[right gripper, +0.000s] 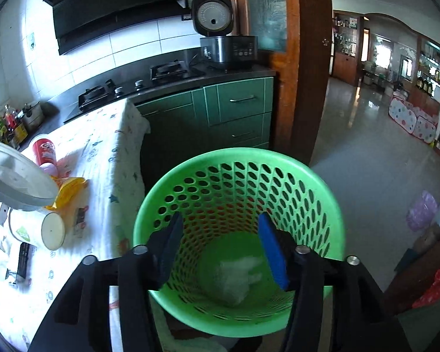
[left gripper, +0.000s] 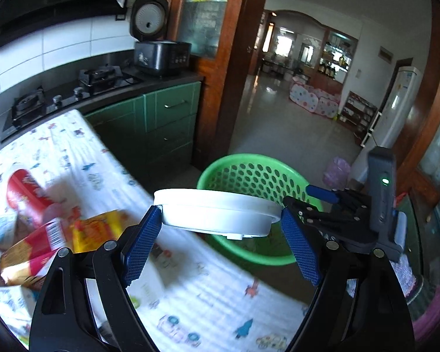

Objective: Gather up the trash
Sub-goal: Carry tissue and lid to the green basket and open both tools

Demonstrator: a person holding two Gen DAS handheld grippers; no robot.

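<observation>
My left gripper point(left gripper: 220, 212) is shut on a shallow white plastic bowl point(left gripper: 217, 205), its blue pads pressed against opposite sides of the rim. It holds the bowl above the table edge, just in front of the green perforated basket point(left gripper: 249, 158). In the right wrist view the same bowl point(right gripper: 17, 182) hangs at the far left. My right gripper point(right gripper: 221, 218) hovers over the mouth of the basket point(right gripper: 237, 152), open, with nothing between its pads. A crumpled white wad point(right gripper: 234, 275) lies on the basket's bottom. The right gripper point(left gripper: 305, 196) also shows beyond the bowl in the left wrist view.
On the patterned tablecloth point(right gripper: 102, 152) lie a red can point(right gripper: 45, 149), a yellow wrapper point(right gripper: 69, 187) and a paper cup point(right gripper: 41, 228) on its side. Green cabinets point(right gripper: 234, 111), a stove and a rice cooker stand behind. A pink bag point(right gripper: 422, 211) sits on the floor.
</observation>
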